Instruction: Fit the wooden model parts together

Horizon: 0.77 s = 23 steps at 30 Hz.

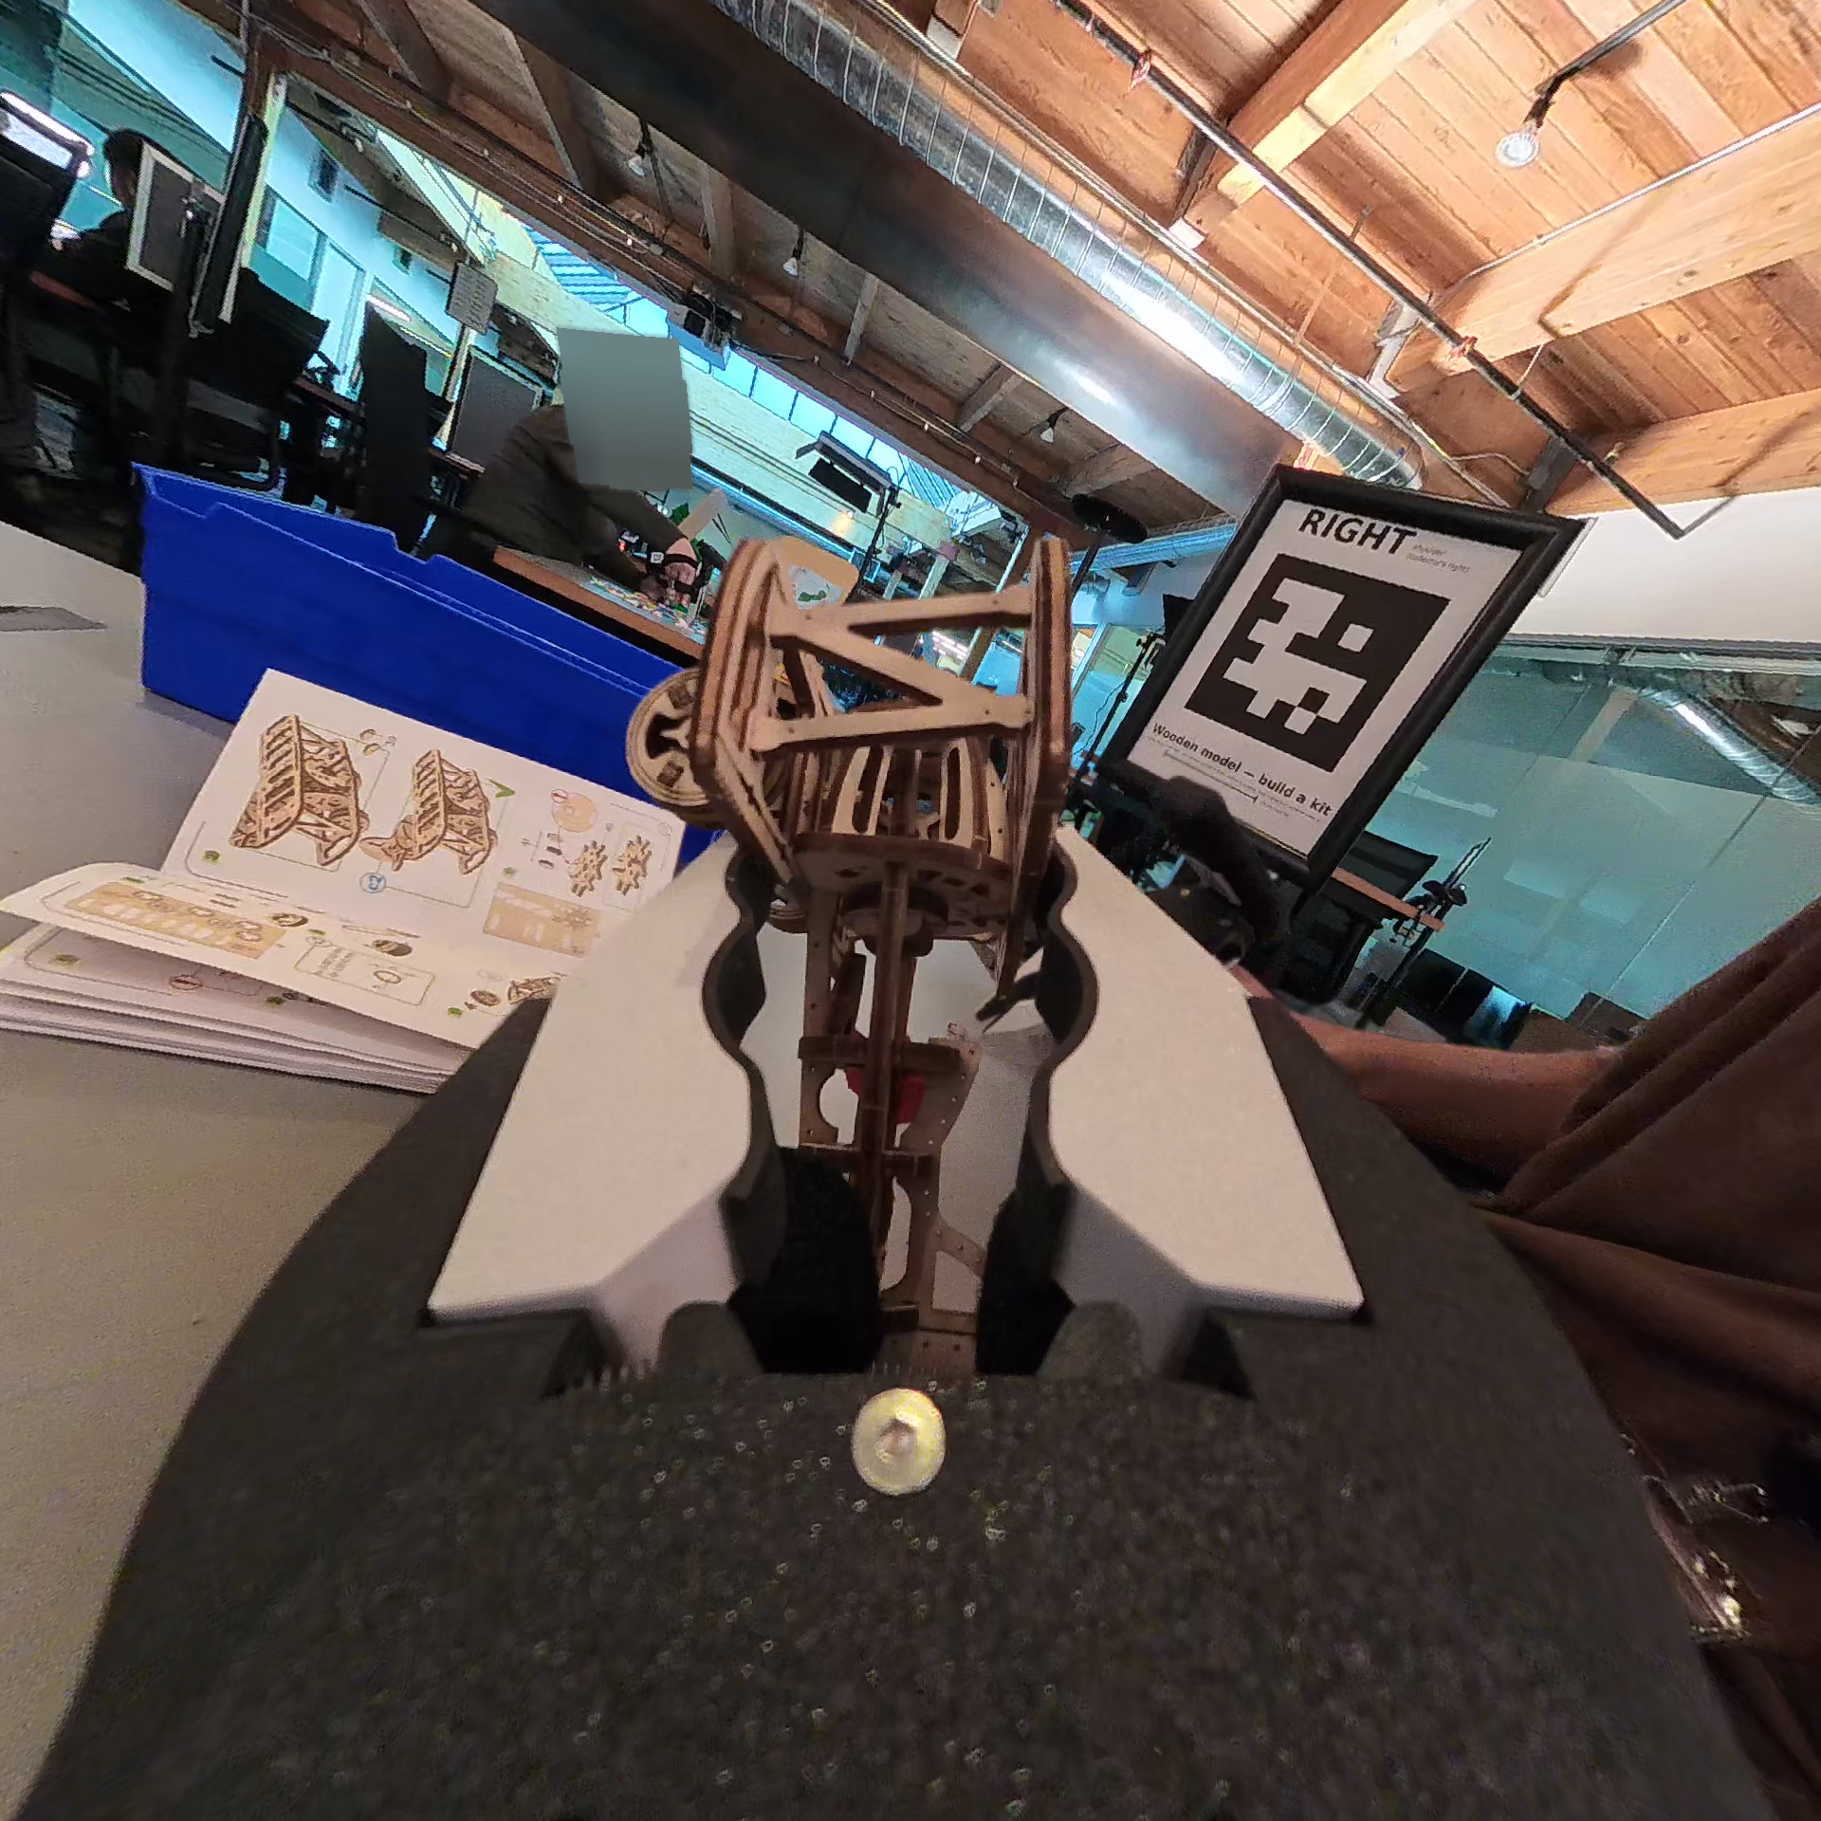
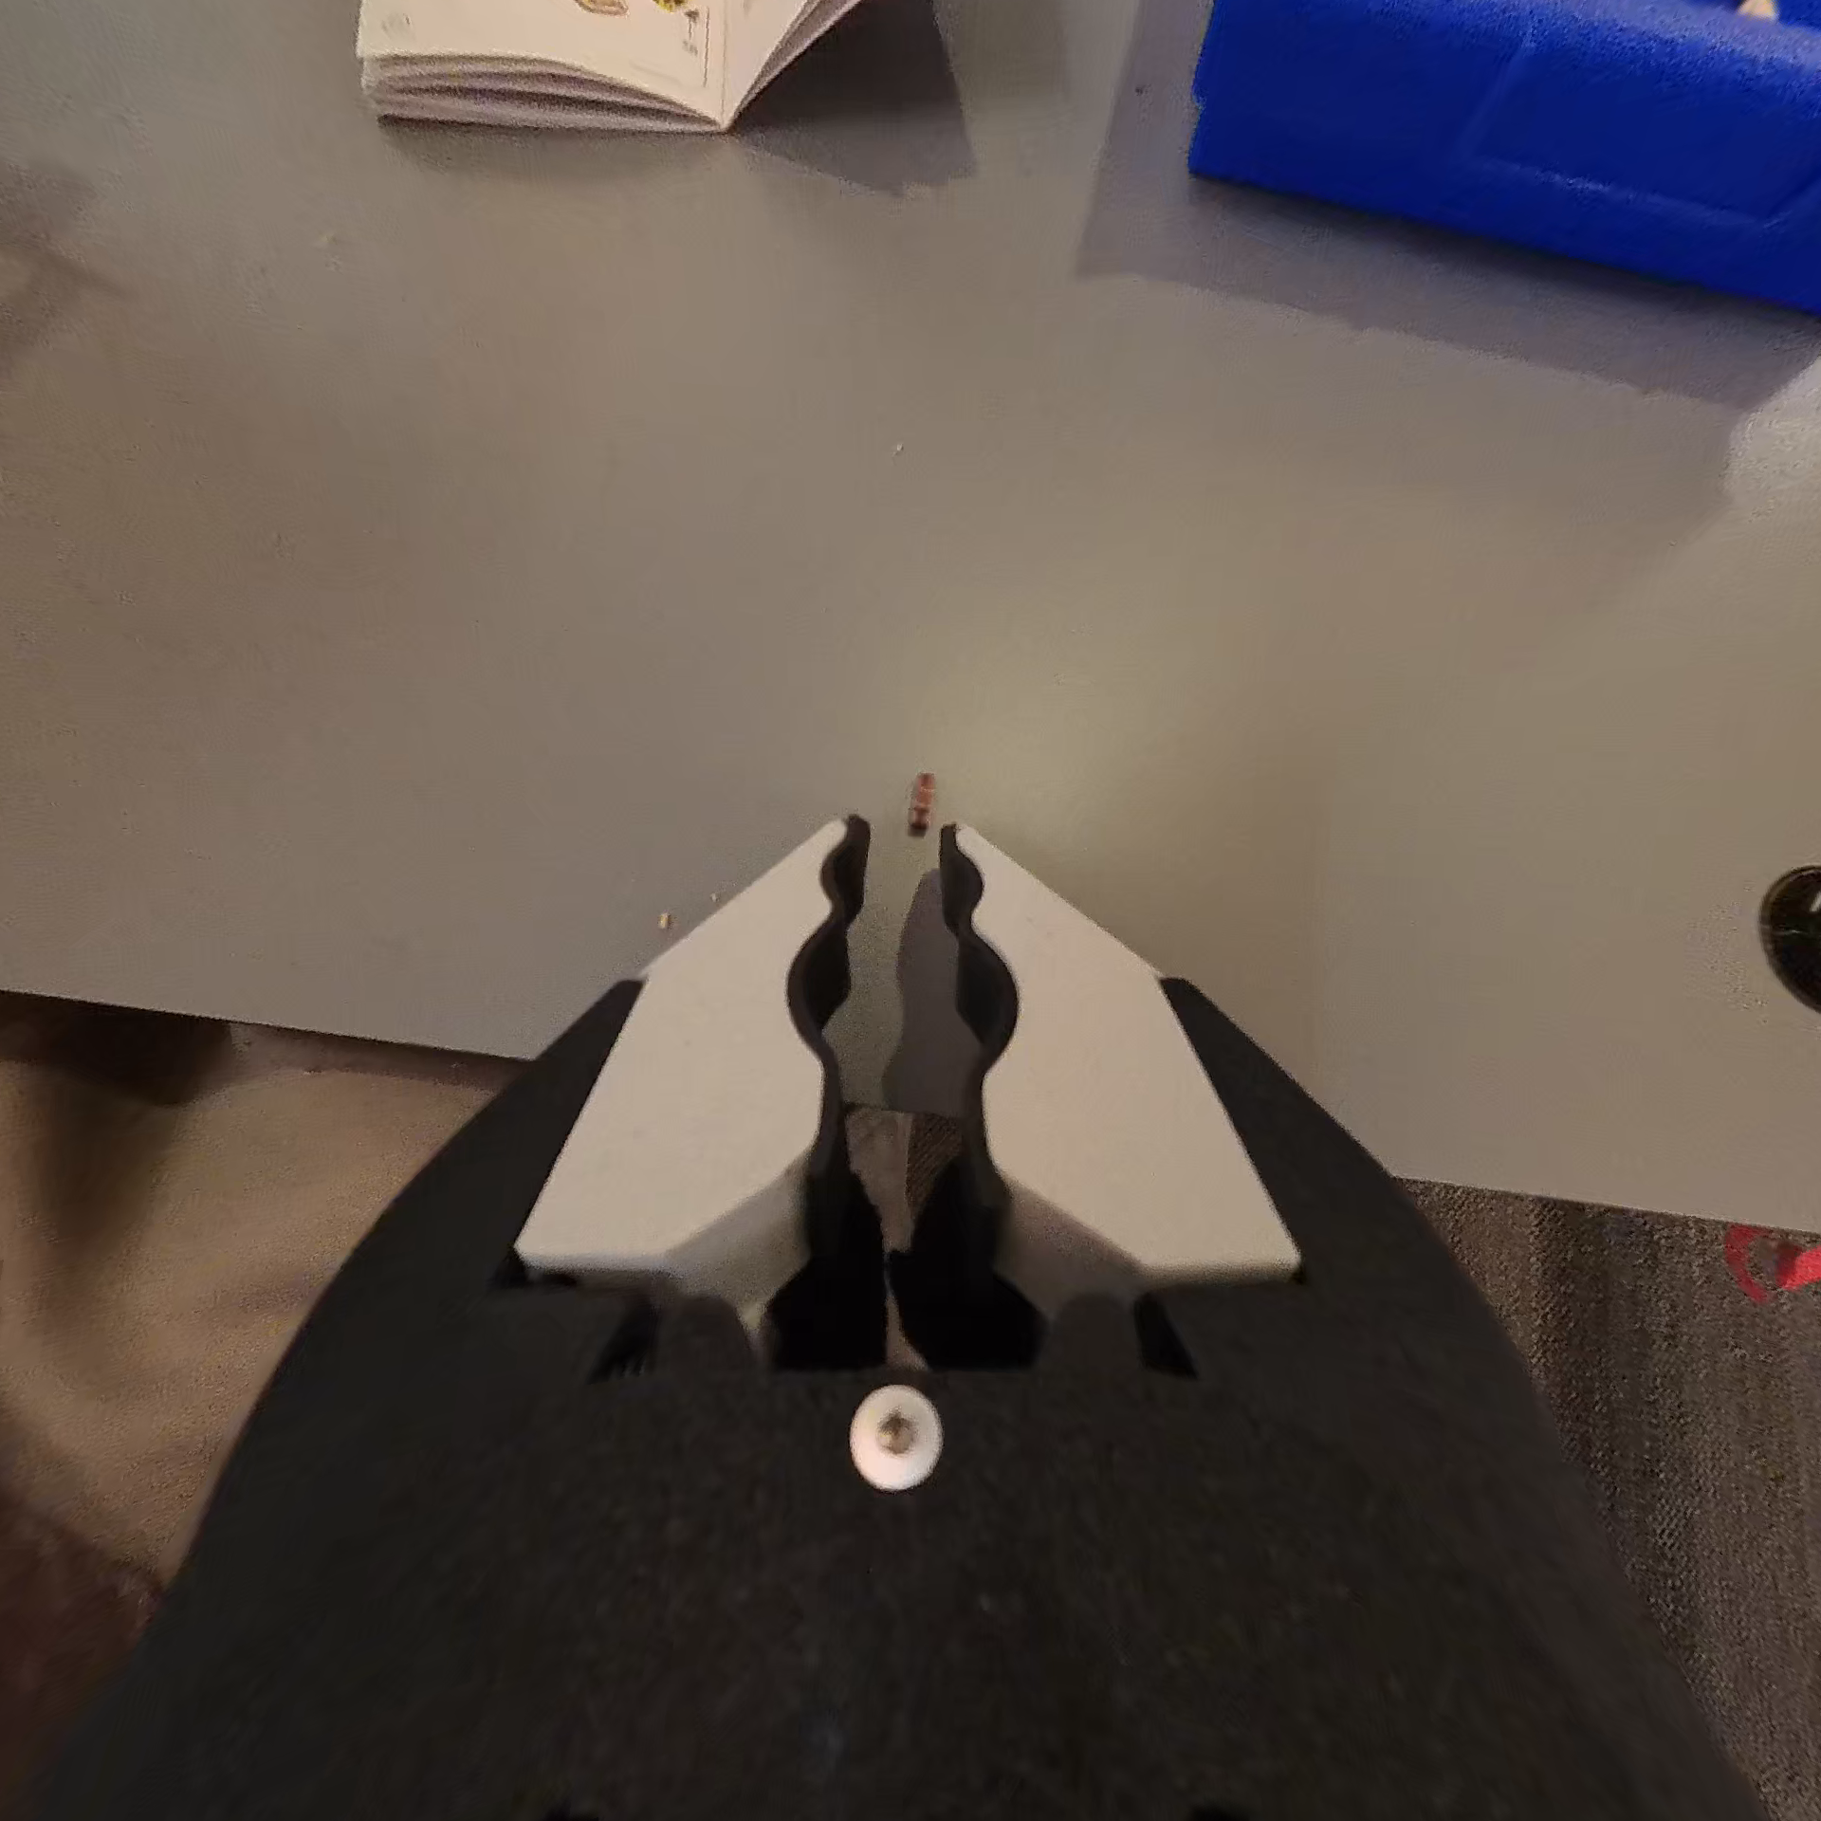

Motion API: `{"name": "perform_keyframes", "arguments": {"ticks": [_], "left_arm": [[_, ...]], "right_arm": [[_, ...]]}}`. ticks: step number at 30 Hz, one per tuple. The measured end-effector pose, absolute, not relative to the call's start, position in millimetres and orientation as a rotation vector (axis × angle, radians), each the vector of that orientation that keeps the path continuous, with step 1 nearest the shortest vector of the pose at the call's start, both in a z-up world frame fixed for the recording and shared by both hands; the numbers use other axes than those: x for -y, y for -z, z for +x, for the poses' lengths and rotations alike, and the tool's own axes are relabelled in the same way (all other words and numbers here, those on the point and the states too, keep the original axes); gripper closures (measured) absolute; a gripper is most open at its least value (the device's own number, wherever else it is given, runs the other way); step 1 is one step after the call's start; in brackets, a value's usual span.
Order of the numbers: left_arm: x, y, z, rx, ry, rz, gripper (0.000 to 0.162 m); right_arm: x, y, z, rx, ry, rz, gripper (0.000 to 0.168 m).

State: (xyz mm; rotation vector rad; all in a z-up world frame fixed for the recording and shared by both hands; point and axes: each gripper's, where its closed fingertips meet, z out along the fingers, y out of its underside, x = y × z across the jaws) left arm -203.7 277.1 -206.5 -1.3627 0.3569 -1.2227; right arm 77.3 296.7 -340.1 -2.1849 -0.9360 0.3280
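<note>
- Gripping the wooden model [image 1: 887,788], the left gripper [image 1: 892,887] is closed on the model's thin lower frame, which is squeezed between the two grey fingers [image 1: 631,1084].
- The model's round, open top is held up past the fingertips, above the grey table [image 1: 118,1182].
- An open instruction booklet [image 1: 374,867] is seen lying flat on the table to the left of the model, with a blue bin [image 1: 325,611] just behind it, toward the far edge.
- A framed sign [image 1: 1330,670] with a black and white square pattern is stood up to the right of the model.
- The right gripper [image 2: 905,838] is pointed down at the table near its front edge, and its jaws are kept a narrow way apart with nothing between them.
- A tiny brown wooden piece [image 2: 922,803] is seen lying on the table just past the right fingertips, not touched by them.
- From the right wrist view, the booklet [image 2: 591,69] is found at the far edge and the bin [image 2: 1508,128] in the far right corner, both well apart from the tiny piece.
</note>
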Motion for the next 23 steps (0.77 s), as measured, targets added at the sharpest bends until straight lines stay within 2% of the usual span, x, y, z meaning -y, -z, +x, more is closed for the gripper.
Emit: {"name": "perform_keyframes", "arguments": {"ticks": [7,9,12,14,16,20,23], "left_arm": [[-277,208,-203,-0.368,1.208,-1.369,0.111],[-276,208,-202,-0.378,1.210,-1.367,0.111],[-269,208,-195,-0.422,1.248,-1.368,0.112],[-258,205,-185,-0.489,1.319,-1.356,0.112],[-246,205,-174,-0.553,1.384,-1.348,0.112],[-234,214,-156,-0.656,1.412,-1.381,0.112],[-225,216,-146,-0.715,1.439,-1.384,0.112]], "right_arm": [[-306,349,73,0.861,-0.329,-2.141,0.158],[-305,350,70,0.864,-0.378,-2.146,0.166],[-301,347,66,1.010,-0.380,-2.141,0.166],[-302,322,58,1.214,-0.309,-1.995,0.166],[-290,275,30,1.510,-0.250,-1.698,0.166],[-268,195,-28,1.989,0.155,-1.153,0.166],[-242,164,-75,2.203,0.228,-0.911,0.166]]}}
